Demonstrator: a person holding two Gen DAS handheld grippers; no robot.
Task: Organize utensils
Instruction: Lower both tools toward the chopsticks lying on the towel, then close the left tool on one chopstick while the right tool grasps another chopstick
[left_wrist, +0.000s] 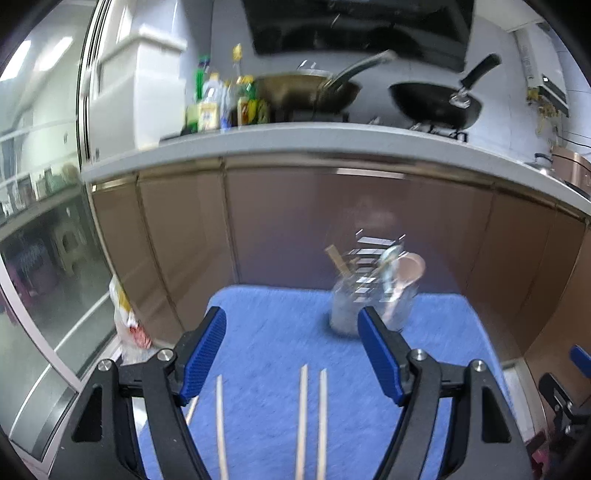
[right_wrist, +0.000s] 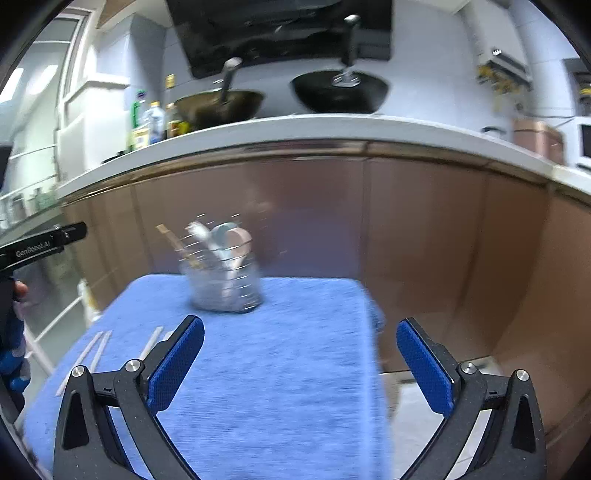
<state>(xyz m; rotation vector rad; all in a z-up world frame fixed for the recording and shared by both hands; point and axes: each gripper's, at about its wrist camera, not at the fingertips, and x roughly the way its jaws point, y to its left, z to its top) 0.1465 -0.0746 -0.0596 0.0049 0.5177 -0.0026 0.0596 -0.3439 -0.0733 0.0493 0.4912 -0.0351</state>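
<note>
Utensil holder (left_wrist: 373, 302): round, see-through wire-and-mesh cup, standing upright toward the far edge of the blue mat (left_wrist: 280, 332), blurred in both views; contents stand tilted against its rim, namely a pale pink spoon (left_wrist: 408, 269) with a broad rounded bowl, a grey-blue spoon (right_wrist: 221, 232) beside it, and flat tan wooden sticks (left_wrist: 338, 258) leaning to the left. Loose chopsticks (left_wrist: 312, 417): slim, pale wood, straight, lying flat on the near part of the mat, two close together and parallel, others just to their left; in the right wrist view they lie at the mat's left edge (right_wrist: 96, 349). Mat: fuzzy, towel-like cloth covering a small raised surface. Left gripper (left_wrist: 291, 350): black frame, blue ribbed pads, fingers spread wide and empty, above the chopsticks. Right gripper (right_wrist: 301, 363): same build, fingers spread wide, nothing between them, over bare mat. Behind: glossy copper-brown cabinet fronts (right_wrist: 424, 240), a white counter edge (right_wrist: 295, 129), a brass-coloured wok (left_wrist: 306, 90) and a black wok (left_wrist: 436, 101) with long handles, and a cluster of bottles (left_wrist: 218, 103)
</note>
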